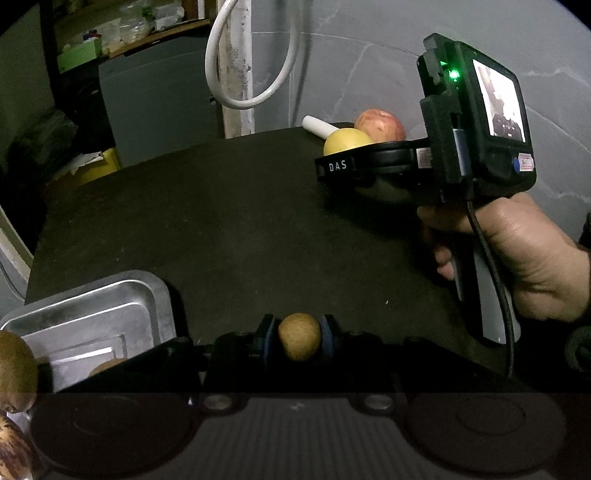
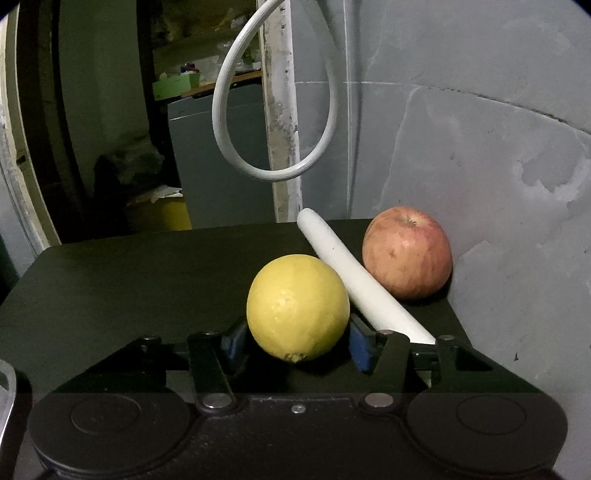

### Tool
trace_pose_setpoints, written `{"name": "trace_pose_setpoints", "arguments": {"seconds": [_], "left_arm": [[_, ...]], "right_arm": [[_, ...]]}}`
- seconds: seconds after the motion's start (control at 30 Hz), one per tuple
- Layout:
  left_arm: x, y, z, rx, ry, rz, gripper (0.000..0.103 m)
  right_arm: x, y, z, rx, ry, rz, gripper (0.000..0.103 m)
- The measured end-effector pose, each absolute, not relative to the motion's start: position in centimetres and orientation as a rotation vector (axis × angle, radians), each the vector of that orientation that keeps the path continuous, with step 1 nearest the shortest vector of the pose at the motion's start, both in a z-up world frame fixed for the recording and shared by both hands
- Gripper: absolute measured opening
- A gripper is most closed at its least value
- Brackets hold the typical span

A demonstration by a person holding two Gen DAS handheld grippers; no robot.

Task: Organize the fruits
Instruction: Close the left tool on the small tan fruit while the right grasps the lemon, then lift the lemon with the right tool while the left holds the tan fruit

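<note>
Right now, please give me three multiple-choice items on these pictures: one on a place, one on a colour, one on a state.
1. Where does the metal tray lie?
A. left near corner of the table
B. beside the apple
C. on the floor

2. What colour is the fruit between the right gripper fingers?
A. red
B. yellow
C. green

3. The left gripper is:
A. wide open
B. shut on a small brown fruit
C. holding the white tube

Key: 1 A, tray at left near edge; 2 B, the lemon is yellow; 3 B, pads press the fruit.

A rough storeroom: patched grey wall (image 2: 480, 129), cluttered shelf (image 1: 122, 33), dangling white cable (image 2: 273, 110).
</note>
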State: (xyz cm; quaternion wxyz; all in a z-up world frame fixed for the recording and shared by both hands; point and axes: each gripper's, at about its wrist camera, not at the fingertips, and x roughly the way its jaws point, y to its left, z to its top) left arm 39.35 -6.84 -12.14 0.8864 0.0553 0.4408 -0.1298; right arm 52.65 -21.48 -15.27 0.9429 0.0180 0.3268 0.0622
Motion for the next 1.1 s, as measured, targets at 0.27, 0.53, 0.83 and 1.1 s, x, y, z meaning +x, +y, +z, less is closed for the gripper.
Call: {"name": "trace_pose_setpoints", "arguments": {"seconds": [0.27, 0.53, 0.83, 1.1], "left_arm": [[39.4, -6.9, -12.2, 0.107, 0.912, -0.261, 0.029], [39.9, -6.9, -12.1, 0.099, 0.911, -0.256, 0.028], [39.9, -6.9, -12.1, 0.085, 0.913, -0.253, 0.028], [39.5, -6.6, -11.9, 0.072, 0.917, -0.256, 0.028]], "right_arm": [[52.3, -22.1, -15.3, 0.058, 0.656, 0.148, 0.055], [51.8, -22.5, -15.1, 0.081, 0.653, 0.178, 0.055], [50.7, -22.6, -15.0, 0.103, 0.638, 0.21, 0.054], [49.5, -22.6, -15.0, 0.115, 0.623, 0.229, 0.053]]}}
